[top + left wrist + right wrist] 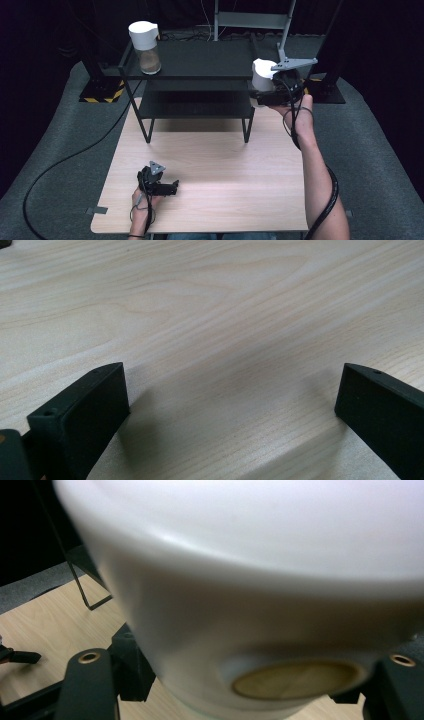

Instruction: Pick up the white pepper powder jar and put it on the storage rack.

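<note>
My right gripper (265, 91) is shut on a jar with a white lid (262, 74), held in the air at the right end of the black two-tier shelf (200, 60), about level with its top board. In the right gripper view the white lid (250, 580) looms close, with a black jaw on each side of it. A second white-lidded jar (146, 47) with brown contents stands on the top board at its left end. My left gripper (174, 187) rests low over the wooden table (225, 165) at the front left, open, with bare wood (210, 315) between its jaws.
The shelf stands on thin black legs at the back of the table, with a lower board (195, 105) under the top one. A black cable (65, 160) trails over the grey floor at left. A metal stand (250, 20) rises behind the shelf.
</note>
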`<action>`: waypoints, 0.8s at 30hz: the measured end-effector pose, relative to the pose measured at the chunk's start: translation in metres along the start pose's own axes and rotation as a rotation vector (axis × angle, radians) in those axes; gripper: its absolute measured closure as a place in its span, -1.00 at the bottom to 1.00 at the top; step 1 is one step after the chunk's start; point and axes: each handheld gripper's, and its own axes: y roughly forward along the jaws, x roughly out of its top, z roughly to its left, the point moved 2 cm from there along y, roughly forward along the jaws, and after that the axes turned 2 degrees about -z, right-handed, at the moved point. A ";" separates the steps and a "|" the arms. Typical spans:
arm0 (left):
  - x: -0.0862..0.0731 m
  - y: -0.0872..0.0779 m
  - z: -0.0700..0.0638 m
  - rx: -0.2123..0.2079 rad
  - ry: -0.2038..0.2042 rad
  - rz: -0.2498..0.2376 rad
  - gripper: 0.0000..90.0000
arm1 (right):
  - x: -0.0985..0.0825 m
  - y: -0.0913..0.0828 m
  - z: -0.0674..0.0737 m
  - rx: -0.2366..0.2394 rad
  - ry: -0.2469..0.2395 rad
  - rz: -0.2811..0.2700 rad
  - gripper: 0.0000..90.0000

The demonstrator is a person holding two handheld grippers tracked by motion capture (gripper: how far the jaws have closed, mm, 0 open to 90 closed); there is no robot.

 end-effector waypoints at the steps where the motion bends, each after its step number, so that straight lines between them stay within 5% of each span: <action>1: 0.000 0.000 0.000 0.000 0.000 0.000 -0.99 | 0.001 0.000 0.000 0.001 -0.001 0.000 -0.34; 24: 0.000 0.000 0.000 0.000 0.001 0.001 -0.99 | 0.031 0.004 -0.001 0.002 -0.006 -0.008 -0.34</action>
